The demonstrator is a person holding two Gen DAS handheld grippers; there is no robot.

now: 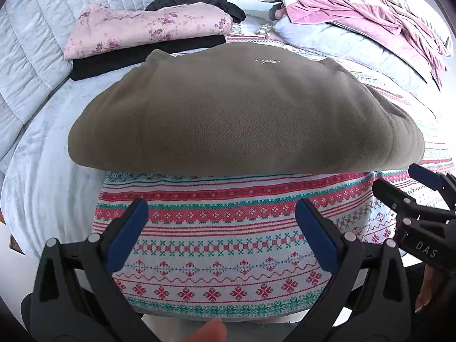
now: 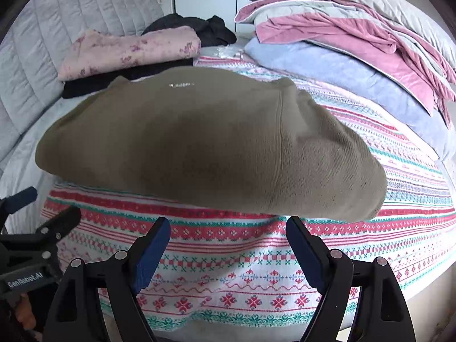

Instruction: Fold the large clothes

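Both tools hang empty at the near edge of the bed: the left hand-held gripper (image 1: 221, 230) has its blue-padded black fingers spread wide over the patterned blanket (image 1: 216, 259), nothing between them, and the right hand-held gripper (image 2: 228, 252) is spread the same way just beside it, its pads also bare. Each shows at the edge of the other's view, so the two sit close, side by side. Beneath them the blanket is a woven cloth with red, teal and white bands of snowflake and cross motifs, lying flat over a pale grey sheet (image 1: 48, 154). Just beyond the fingertips lies the folded olive-brown sweater (image 1: 242, 114), a thick, fleecy knit with a fine pebbled texture, shaped into a broad, rounded rectangle. Its long axis runs left to right across the bed, its near folded edge toward the grippers and a small white mark (image 1: 266, 61) near the far edge. Behind it at the left sits a stack: a pink floral folded piece (image 1: 142, 30) on a black folded one (image 1: 142, 57), with crumpled black clothes (image 1: 196, 1) farther back. At the far right, pillows (image 1: 356, 48) and a rumpled pink cover (image 1: 370, 20) are heaped. A quilted grey headboard (image 1: 42, 28) rises at the left.
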